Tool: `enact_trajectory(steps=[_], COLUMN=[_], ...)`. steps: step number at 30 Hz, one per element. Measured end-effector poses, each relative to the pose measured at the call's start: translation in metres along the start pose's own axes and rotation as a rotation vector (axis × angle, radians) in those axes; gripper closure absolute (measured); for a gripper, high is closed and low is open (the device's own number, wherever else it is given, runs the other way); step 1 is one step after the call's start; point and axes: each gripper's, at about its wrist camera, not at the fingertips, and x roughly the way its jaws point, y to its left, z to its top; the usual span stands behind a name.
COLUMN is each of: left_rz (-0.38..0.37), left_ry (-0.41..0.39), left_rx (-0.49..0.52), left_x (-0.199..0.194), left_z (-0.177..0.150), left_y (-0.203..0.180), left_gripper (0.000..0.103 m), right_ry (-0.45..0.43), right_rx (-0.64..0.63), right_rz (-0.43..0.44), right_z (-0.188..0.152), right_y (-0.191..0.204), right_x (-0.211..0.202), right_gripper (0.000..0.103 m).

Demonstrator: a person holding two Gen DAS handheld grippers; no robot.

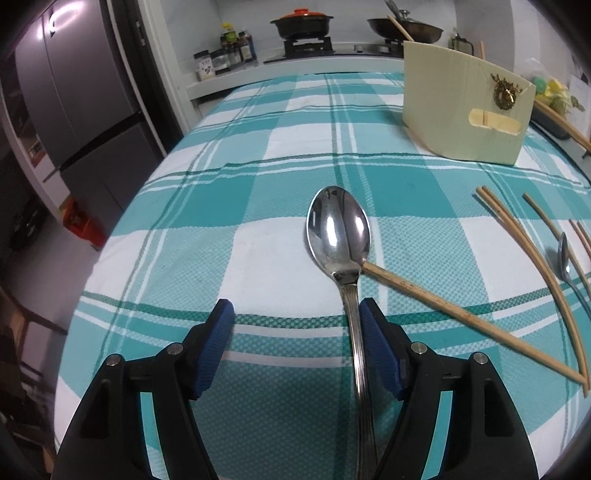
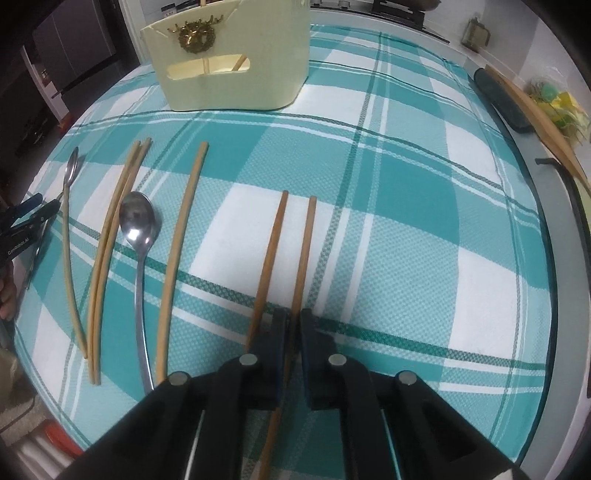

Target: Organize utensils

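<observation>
In the left wrist view my left gripper (image 1: 295, 314) is open, low over the teal checked cloth. A large steel spoon (image 1: 338, 230) lies with its handle running between the fingers, close to the right finger (image 1: 376, 343). A wooden chopstick (image 1: 469, 317) touches the spoon's neck. In the right wrist view my right gripper (image 2: 292, 325) is shut on a darker wooden chopstick (image 2: 304, 251); a second one (image 2: 271, 254) lies just left of it. The cream utensil holder (image 2: 229, 55) stands at the back and also shows in the left wrist view (image 1: 465, 107).
Several pale chopsticks (image 2: 110, 240) and a smaller spoon (image 2: 138, 229) lie left of the right gripper. The left gripper (image 2: 26, 221) shows at that view's left edge. A stove with pots (image 1: 301, 24) and jars sits behind the table. A dark tray (image 2: 502, 99) lies at the right edge.
</observation>
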Motion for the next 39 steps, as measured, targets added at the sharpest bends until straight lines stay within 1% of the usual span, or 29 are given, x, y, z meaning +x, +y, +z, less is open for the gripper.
enact_trajectory(steps=[2, 6, 9, 11, 12, 13, 16, 17, 20, 23, 24, 25, 26, 27, 28, 30, 33, 35, 39], left_rz=[0.001, 0.004, -0.035, -0.069, -0.082, -0.099, -0.144, -0.153, -0.165, -0.174, -0.171, -0.168, -0.174, -0.183, -0.196, -0.185, -0.189, -0.2, -0.229], left_ry=[0.01, 0.02, 0.034, 0.054, 0.062, 0.073, 0.087, 0.086, 0.094, 0.108, 0.107, 0.104, 0.094, 0.085, 0.079, 0.076, 0.051, 0.013, -0.061], left_rx=[-0.026, -0.042, -0.022, -0.003, 0.002, 0.006, 0.019, 0.024, 0.008, -0.008, -0.007, -0.006, 0.001, 0.012, 0.031, 0.049, 0.023, 0.003, -0.029], left_x=[0.0, -0.002, -0.003, -0.002, -0.001, 0.0, 0.009, 0.013, 0.025, 0.037, 0.04, 0.041, 0.041, 0.04, 0.039, 0.036, 0.026, 0.01, -0.03], left_z=[-0.002, -0.008, -0.008, -0.006, -0.005, -0.003, 0.005, 0.008, 0.021, 0.032, 0.035, 0.038, 0.041, 0.043, 0.045, 0.047, 0.046, 0.046, 0.05], left_y=[0.01, 0.025, 0.027, 0.027, 0.027, 0.027, 0.025, 0.025, 0.029, 0.032, 0.03, 0.028, 0.025, 0.022, 0.018, 0.013, 0.019, 0.026, 0.037], left_gripper=[0.031, 0.031, 0.031, 0.03, 0.029, 0.025, 0.021, 0.018, 0.015, 0.013, 0.013, 0.018, 0.031, 0.04, 0.06, 0.061, 0.061, 0.061, 0.061], right_ry=[-0.016, -0.036, -0.061, -0.064, -0.06, -0.052, -0.037, -0.035, -0.036, -0.037, -0.034, -0.035, -0.035, -0.033, -0.028, -0.034, -0.064, -0.111, -0.206], right_rx=[0.015, 0.074, 0.086, 0.086, 0.087, 0.085, 0.046, 0.029, 0.024, 0.035, 0.03, 0.021, 0.016, 0.014, 0.014, 0.027, 0.076, 0.109, 0.127], right_rz=[-0.031, -0.055, -0.023, 0.008, 0.029, 0.042, 0.014, 0.001, -0.009, -0.011, -0.015, -0.022, -0.023, -0.025, -0.03, -0.02, 0.017, 0.048, 0.076], right_z=[-0.011, -0.03, -0.04, -0.045, -0.042, -0.043, -0.037, -0.037, -0.022, -0.001, 0.004, 0.007, 0.009, 0.014, 0.019, 0.026, 0.03, 0.028, 0.024], right_y=[-0.004, -0.019, -0.026, -0.029, -0.03, -0.031, -0.023, -0.02, -0.021, -0.026, -0.025, -0.024, -0.024, -0.023, -0.023, -0.024, -0.029, -0.031, -0.028], right_x=[-0.001, -0.004, -0.007, -0.004, -0.004, -0.003, 0.001, 0.002, 0.003, 0.01, 0.01, 0.008, 0.006, 0.006, 0.007, 0.008, 0.004, -0.01, -0.048], right_gripper=[0.098, 0.098, 0.093, 0.082, 0.066, 0.053, 0.052, 0.052, 0.051, 0.052, 0.056, 0.064, 0.07, 0.087, 0.097, 0.097, 0.097, 0.097, 0.097])
